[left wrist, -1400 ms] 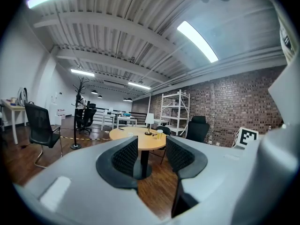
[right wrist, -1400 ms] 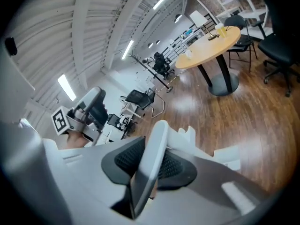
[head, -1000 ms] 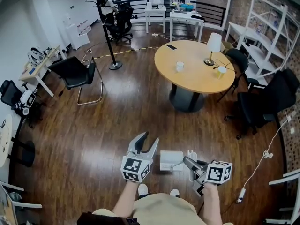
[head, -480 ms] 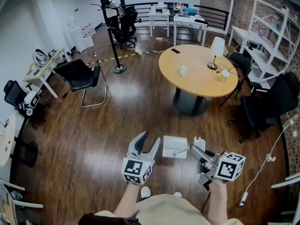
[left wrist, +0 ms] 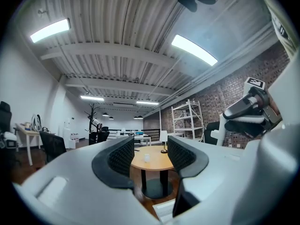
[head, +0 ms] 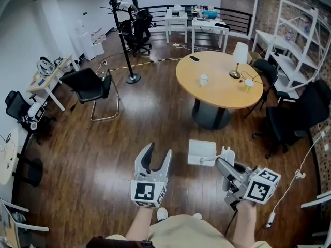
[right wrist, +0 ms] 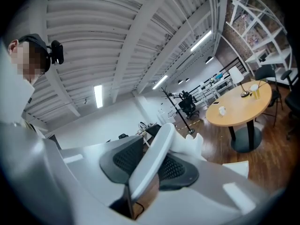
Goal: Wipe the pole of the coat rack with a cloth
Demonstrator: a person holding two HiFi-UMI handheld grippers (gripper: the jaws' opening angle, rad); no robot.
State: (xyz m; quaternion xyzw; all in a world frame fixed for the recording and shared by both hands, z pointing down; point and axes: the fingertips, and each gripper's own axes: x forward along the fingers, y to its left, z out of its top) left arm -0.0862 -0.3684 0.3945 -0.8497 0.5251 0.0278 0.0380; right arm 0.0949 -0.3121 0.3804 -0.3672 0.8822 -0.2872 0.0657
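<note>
The black coat rack (head: 123,40) stands far off at the back of the room, its pole upright on a round base; it also shows small in the left gripper view (left wrist: 92,123) and in the right gripper view (right wrist: 179,109). My right gripper (head: 220,163) is held low at the right, shut on a folded white cloth (head: 202,152). In its own view the cloth (right wrist: 157,149) stands edge-on, pinched between the two dark pads. My left gripper (head: 156,156) is beside it at the left, open, with nothing between its fingers (left wrist: 123,158).
A round wooden table (head: 222,84) with a lamp (head: 237,53) and cups stands ahead at the right, dark chairs beyond it. A black chair (head: 92,84) stands ahead at the left, short of the rack. Desks line the left wall, white shelving (head: 297,35) the right.
The right gripper has moved to the right and pushed the cloth further forward. The left gripper has hardly shifted. The room has slid slightly in the head view.
</note>
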